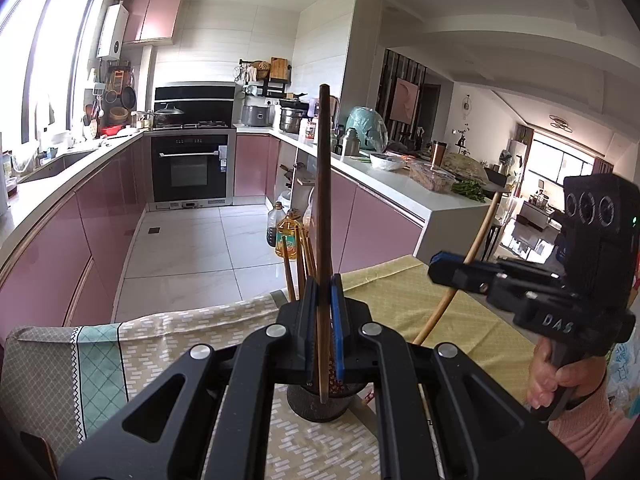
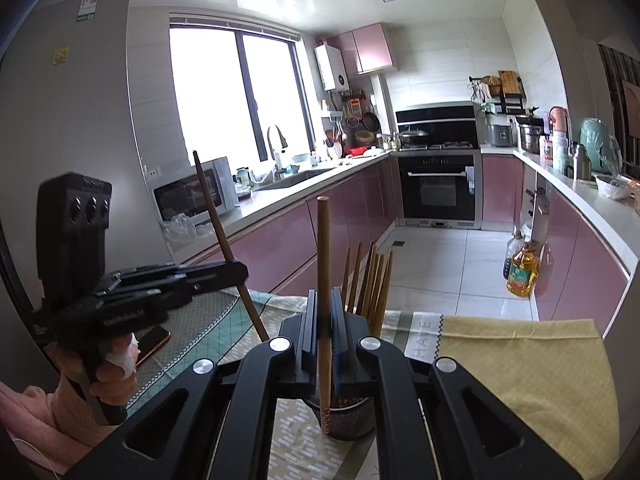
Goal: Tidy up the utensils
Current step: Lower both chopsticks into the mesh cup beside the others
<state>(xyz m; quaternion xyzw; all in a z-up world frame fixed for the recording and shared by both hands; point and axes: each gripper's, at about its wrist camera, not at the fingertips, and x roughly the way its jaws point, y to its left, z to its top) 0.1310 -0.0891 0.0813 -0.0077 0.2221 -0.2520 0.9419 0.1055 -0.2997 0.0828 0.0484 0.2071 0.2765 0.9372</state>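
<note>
My left gripper point(image 1: 323, 292) is shut on a dark brown chopstick point(image 1: 323, 184) held upright; its lower end hangs at the dark round holder point(image 1: 308, 406) on the table. Several wooden chopsticks point(image 1: 298, 264) stand in that holder. My right gripper point(image 2: 323, 308) is shut on a lighter chopstick point(image 2: 323, 248), also upright, whose patterned tip shows against the mesh holder point(image 2: 356, 420) beside several standing chopsticks point(image 2: 372, 280). Each view shows the other gripper to the side: the right gripper point(image 1: 438, 266) with its pale chopstick point(image 1: 478, 236), the left gripper point(image 2: 240, 270) with the dark chopstick point(image 2: 212, 208).
A patterned cloth point(image 1: 100, 360) and a yellow cloth point(image 2: 520, 360) cover the table. A phone point(image 2: 150, 342) lies near the hand holding the left gripper. Oil bottles point(image 2: 520, 272) stand on the tiled floor beyond the table edge. Pink kitchen cabinets and counters ring the room.
</note>
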